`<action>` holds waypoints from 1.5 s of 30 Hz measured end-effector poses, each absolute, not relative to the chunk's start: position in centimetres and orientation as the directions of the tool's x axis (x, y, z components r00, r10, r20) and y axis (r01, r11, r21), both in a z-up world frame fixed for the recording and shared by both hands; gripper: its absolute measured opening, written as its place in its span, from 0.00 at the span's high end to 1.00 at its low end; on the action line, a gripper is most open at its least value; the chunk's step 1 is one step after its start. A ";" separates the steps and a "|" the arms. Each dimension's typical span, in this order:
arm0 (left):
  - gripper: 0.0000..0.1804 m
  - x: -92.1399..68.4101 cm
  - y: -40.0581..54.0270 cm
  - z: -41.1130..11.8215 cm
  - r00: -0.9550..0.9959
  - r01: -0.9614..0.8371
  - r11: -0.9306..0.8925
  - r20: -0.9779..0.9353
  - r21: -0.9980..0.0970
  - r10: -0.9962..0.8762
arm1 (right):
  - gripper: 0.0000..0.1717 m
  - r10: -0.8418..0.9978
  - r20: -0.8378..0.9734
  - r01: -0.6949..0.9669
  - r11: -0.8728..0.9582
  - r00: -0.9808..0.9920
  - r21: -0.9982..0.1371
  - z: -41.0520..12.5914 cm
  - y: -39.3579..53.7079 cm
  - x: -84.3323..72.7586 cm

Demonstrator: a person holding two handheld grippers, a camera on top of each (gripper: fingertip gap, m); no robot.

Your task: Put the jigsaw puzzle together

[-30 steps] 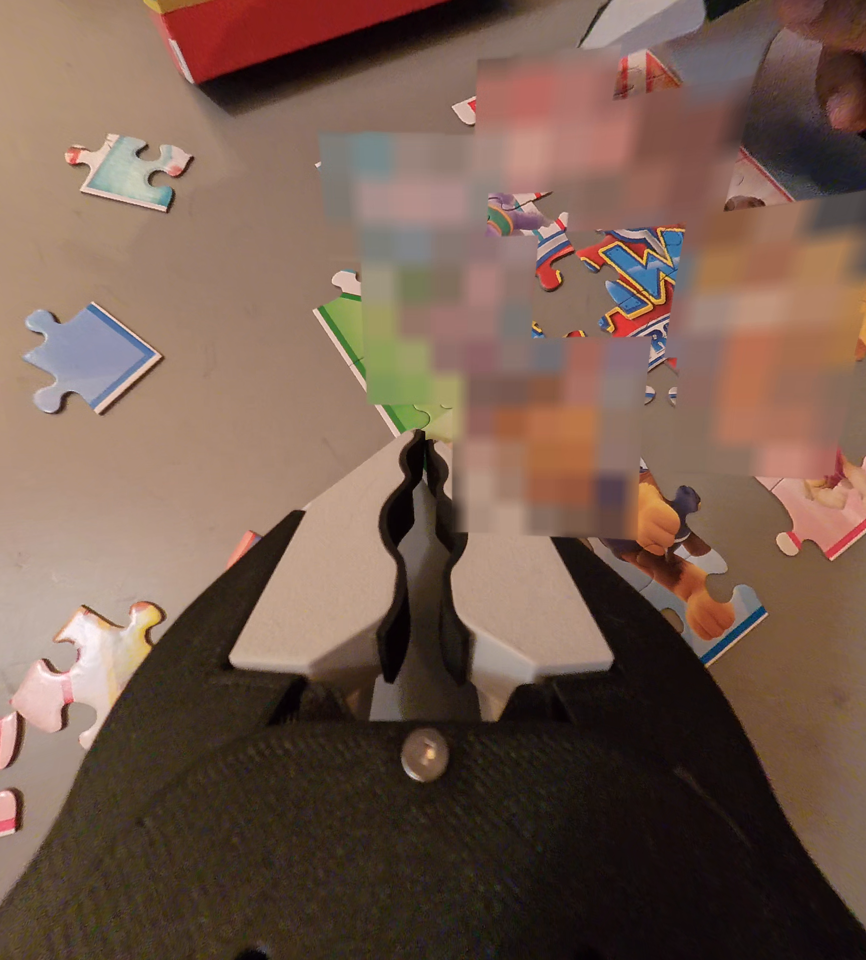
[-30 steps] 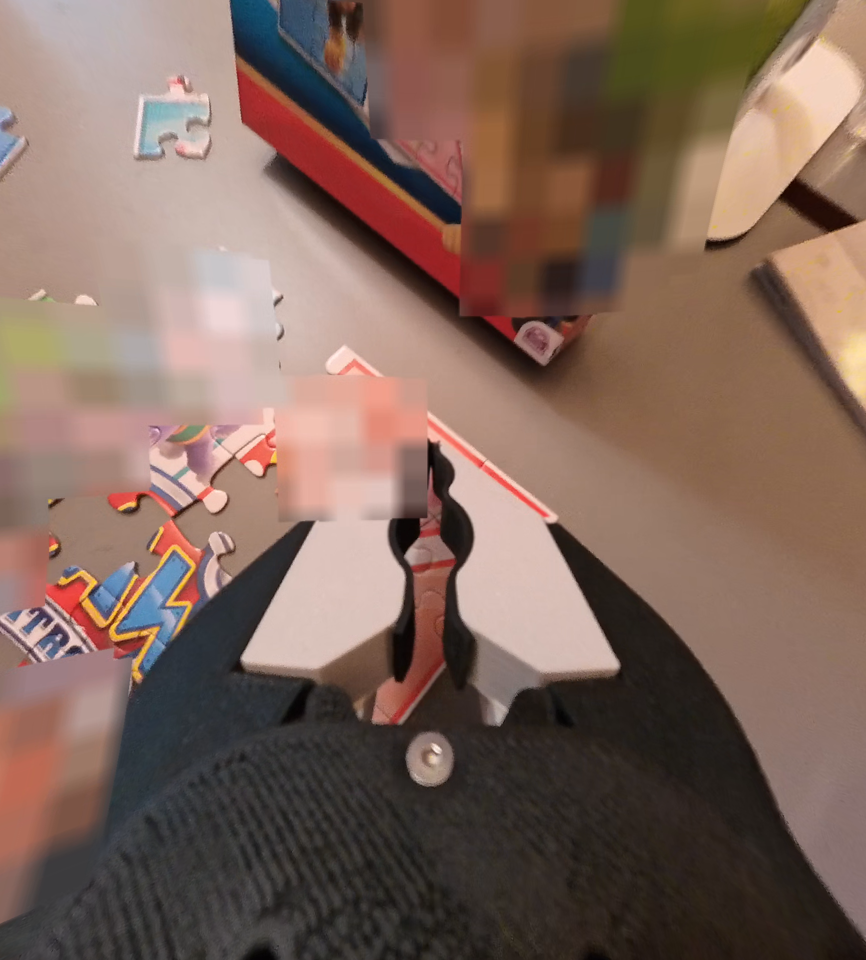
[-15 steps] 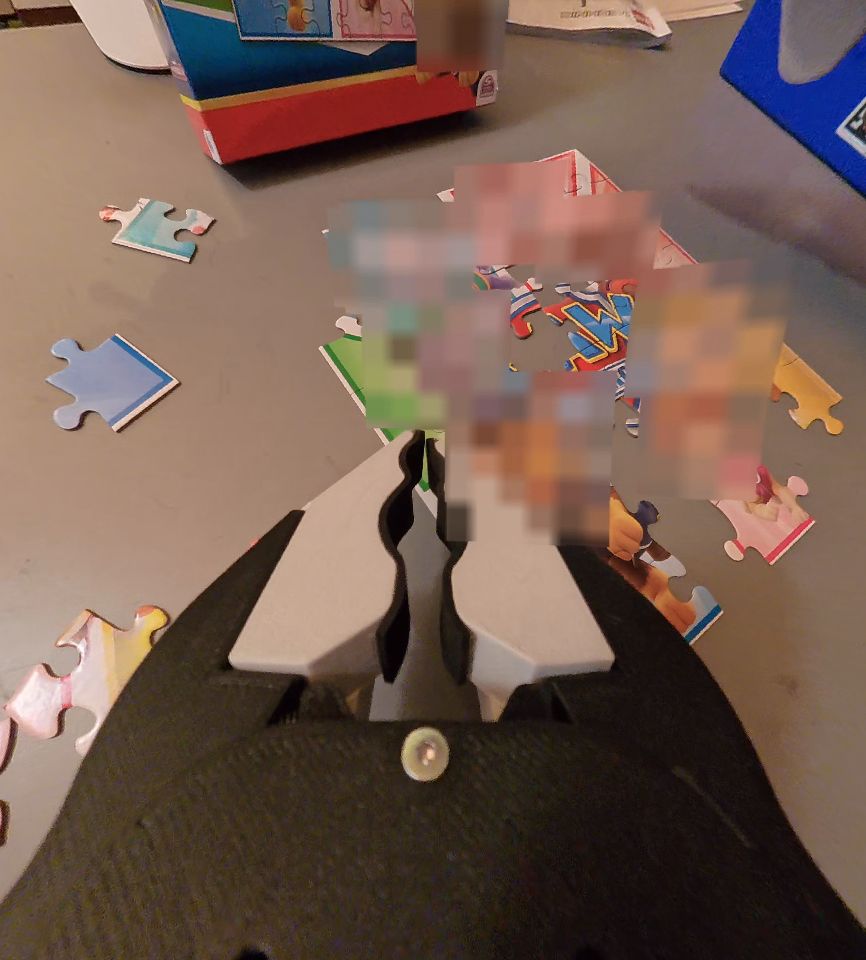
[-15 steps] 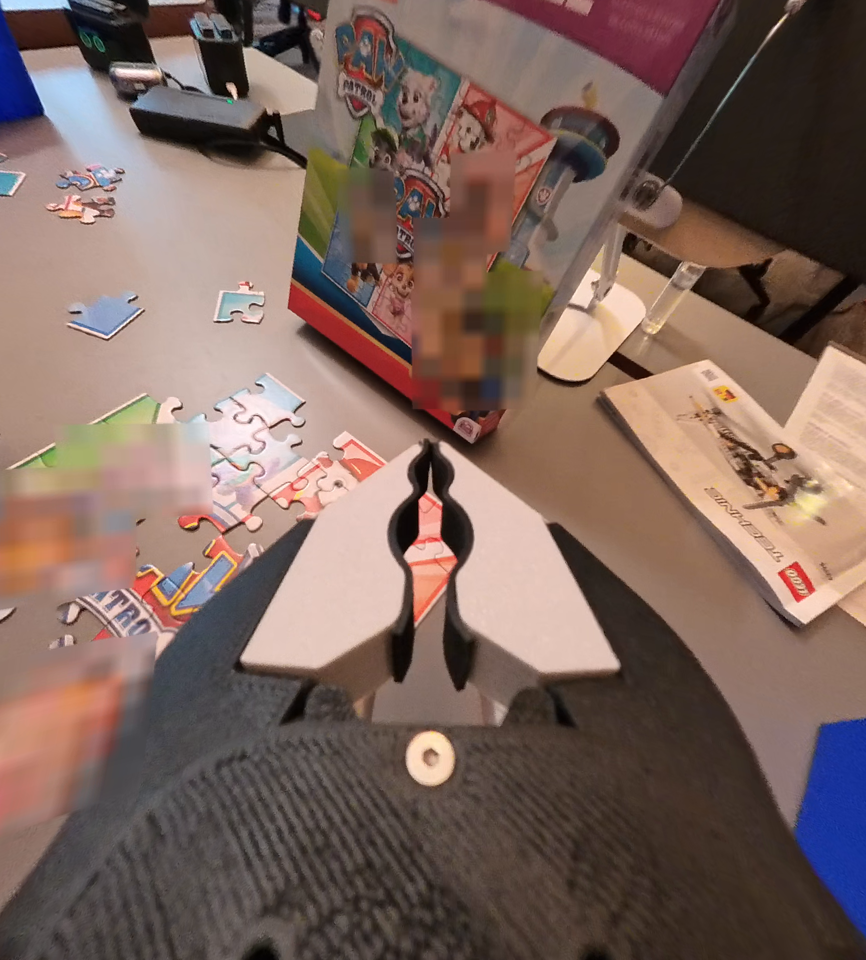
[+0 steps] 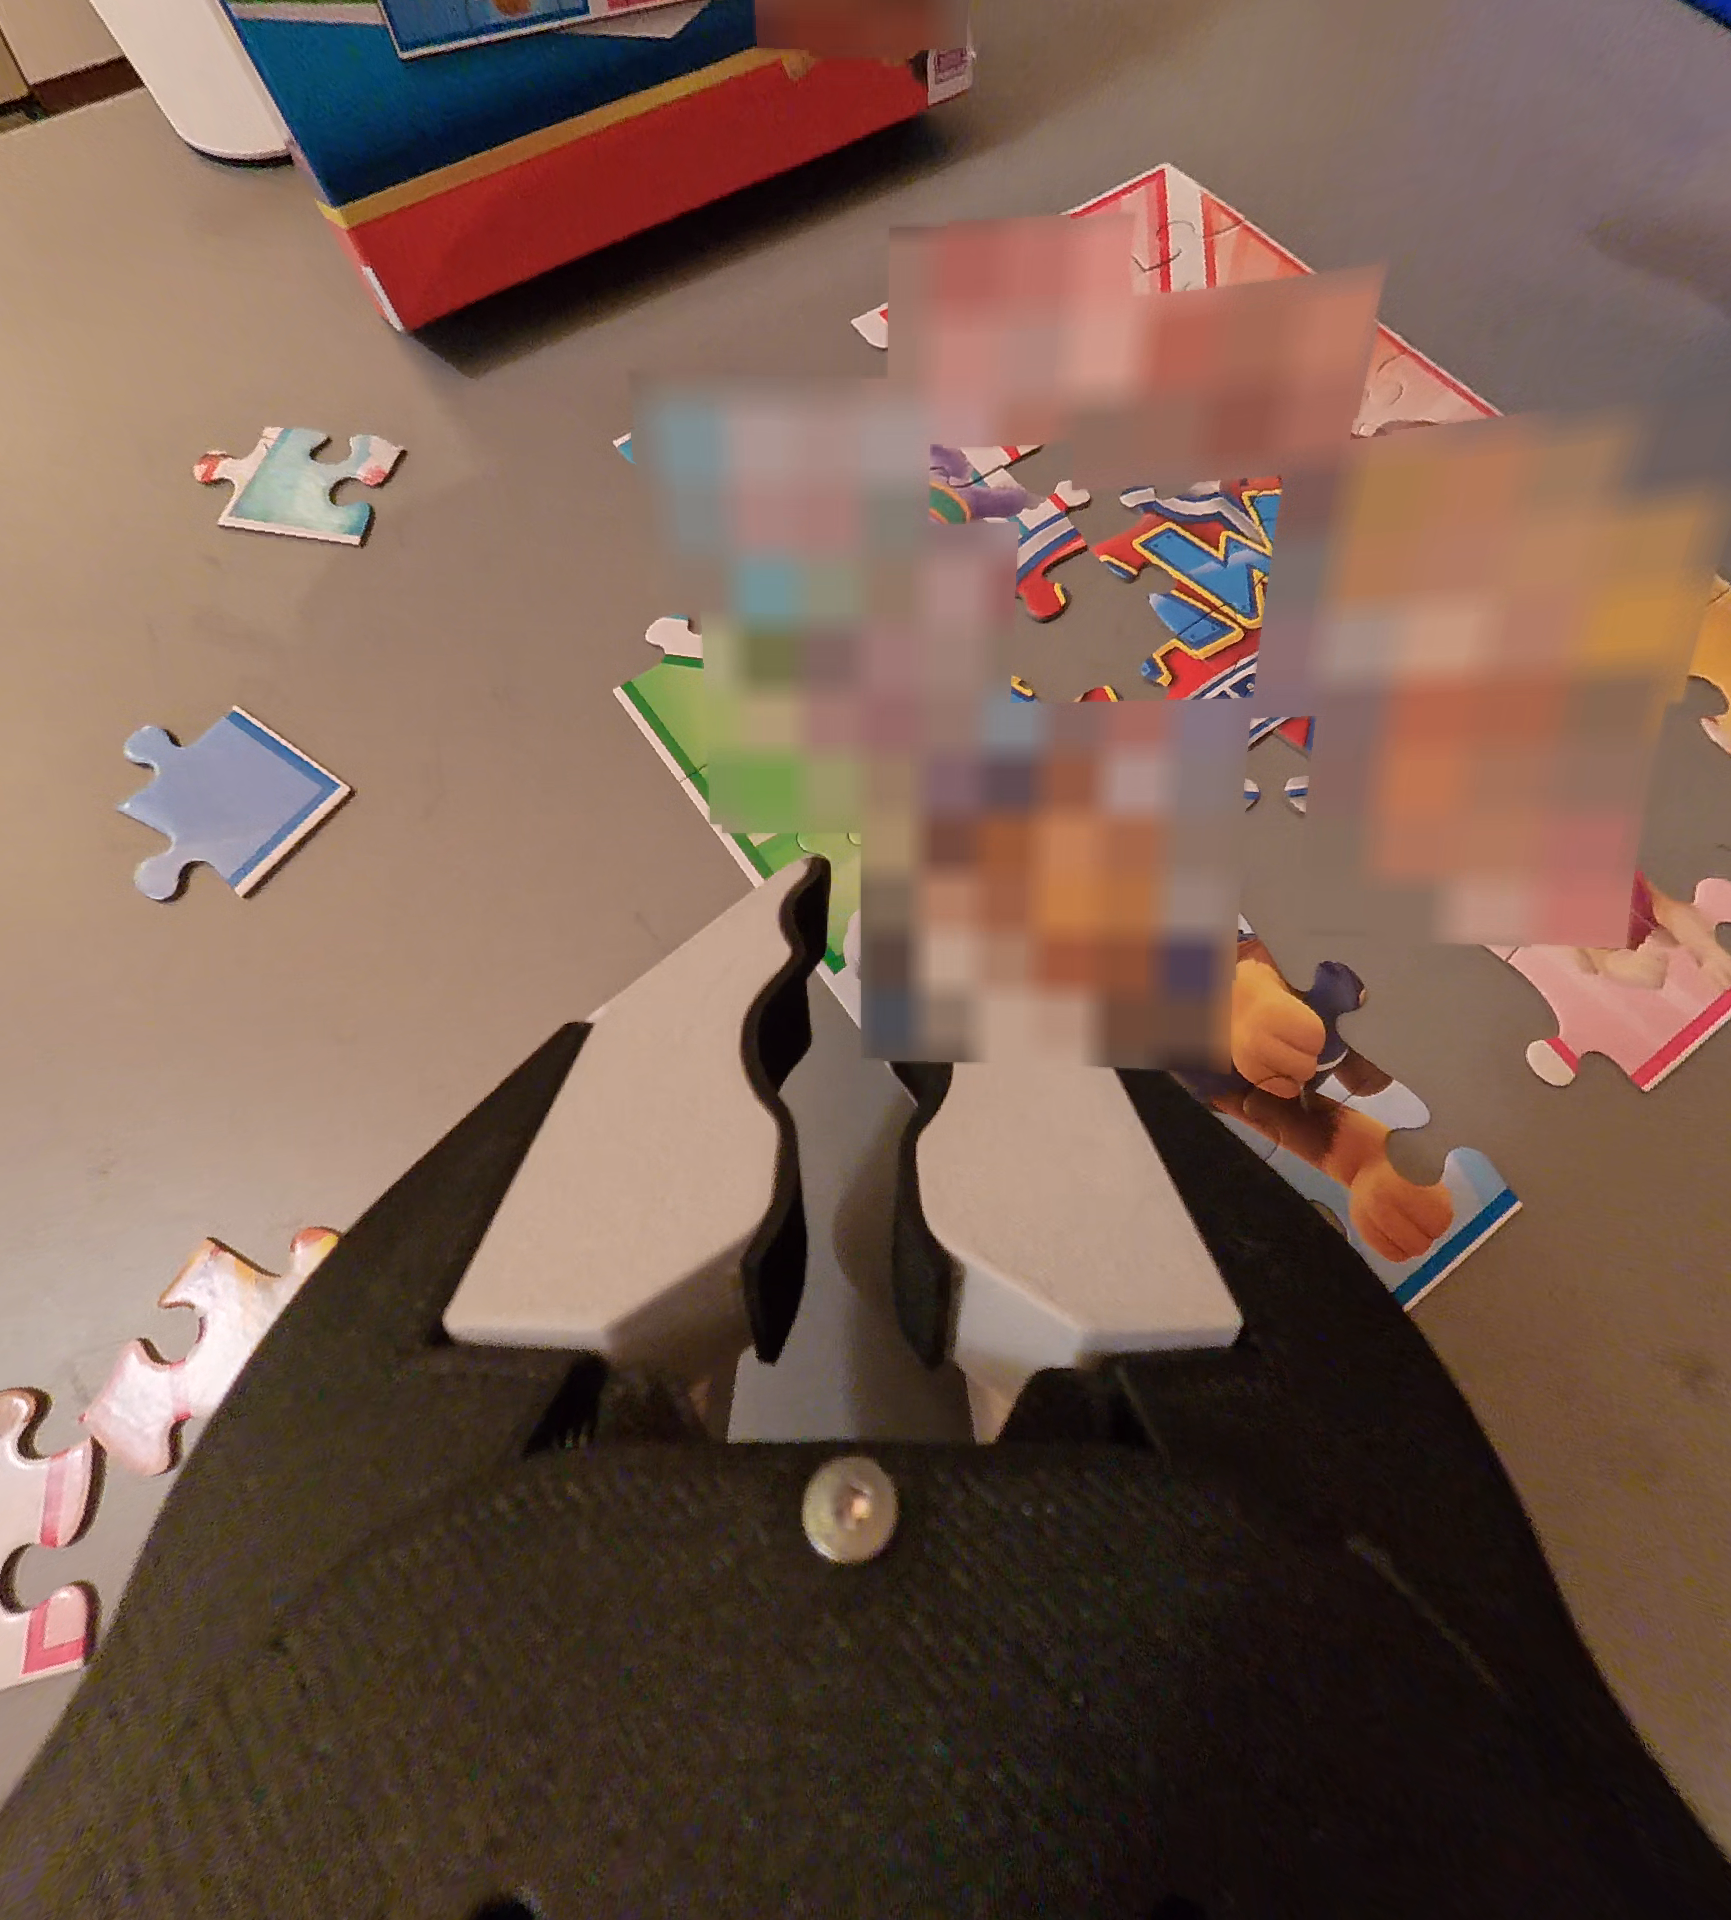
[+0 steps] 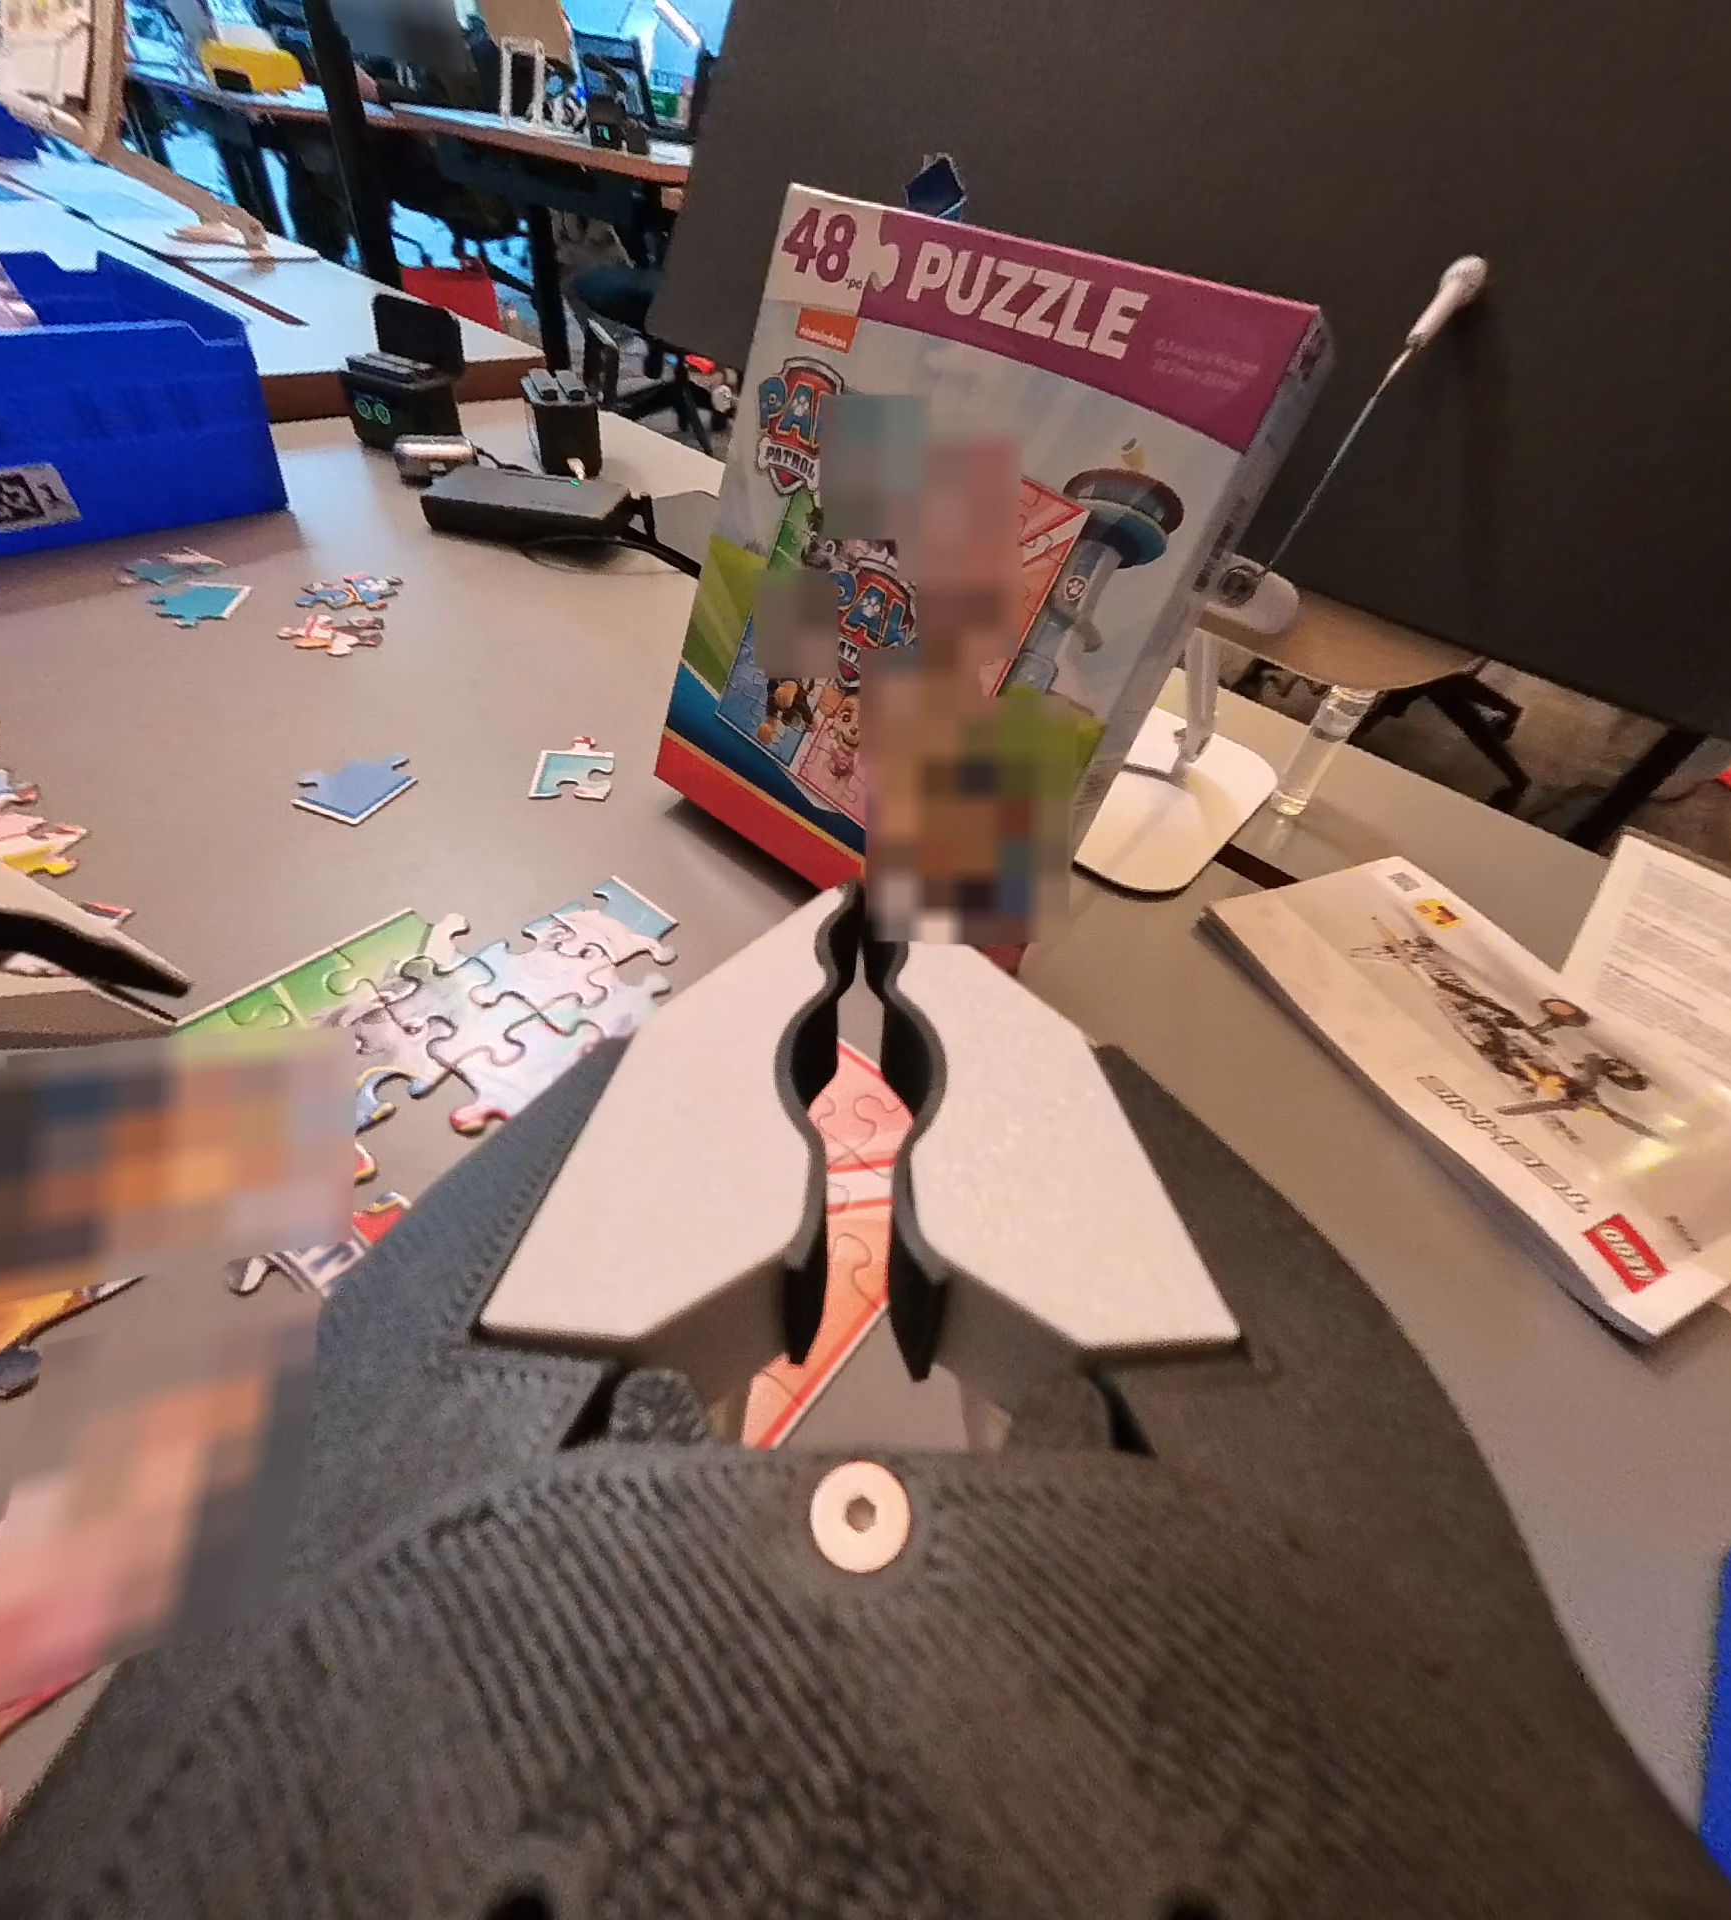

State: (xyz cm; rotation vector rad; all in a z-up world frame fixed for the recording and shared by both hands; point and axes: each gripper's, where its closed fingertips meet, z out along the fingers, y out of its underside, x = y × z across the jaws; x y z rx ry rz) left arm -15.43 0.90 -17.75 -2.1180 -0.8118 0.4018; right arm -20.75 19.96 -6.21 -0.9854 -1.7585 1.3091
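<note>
Left tool (image 5: 840, 885) slightly parted, nothing between, one tip under blur; hovers at 6 o'clock edge of part-built puzzle (image 5: 1188, 582). Loose blue piece (image 5: 227, 800) at 9 o'clock on surface (image 5: 404, 1039). Right tool (image 6: 856, 920) pressed together, bare, raised; puzzle box (image 6: 1100, 499) at 12 o'clock, booklet (image 6: 1526, 1081) at 3 o'clock.

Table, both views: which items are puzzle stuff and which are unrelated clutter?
Puzzle stuff: part-built puzzle; loose pieces; puzzle box.
Unrelated: booklet; blue bin; power brick; white stand base.
</note>
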 end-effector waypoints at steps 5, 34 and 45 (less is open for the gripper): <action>0.96 -15.5 0.8 -17.4 0.739 0.429 -0.418 0.045 -0.801 0.672 | 1.00 0.881 0.004 0.166 0.093 -0.473 -0.982 -6.0 20.1 -20.7; 0.78 -21.4 -24.9 -8.5 0.338 0.465 0.182 0.364 -0.866 0.868 | 1.00 0.854 -0.018 0.139 0.064 -0.521 -0.988 -5.3 19.2 -20.2; 0.77 -21.5 -29.1 -14.8 0.204 0.660 -0.059 0.103 -0.749 0.974 | 1.00 0.855 -0.016 0.142 0.068 -0.519 -0.988 -5.4 19.2 -20.2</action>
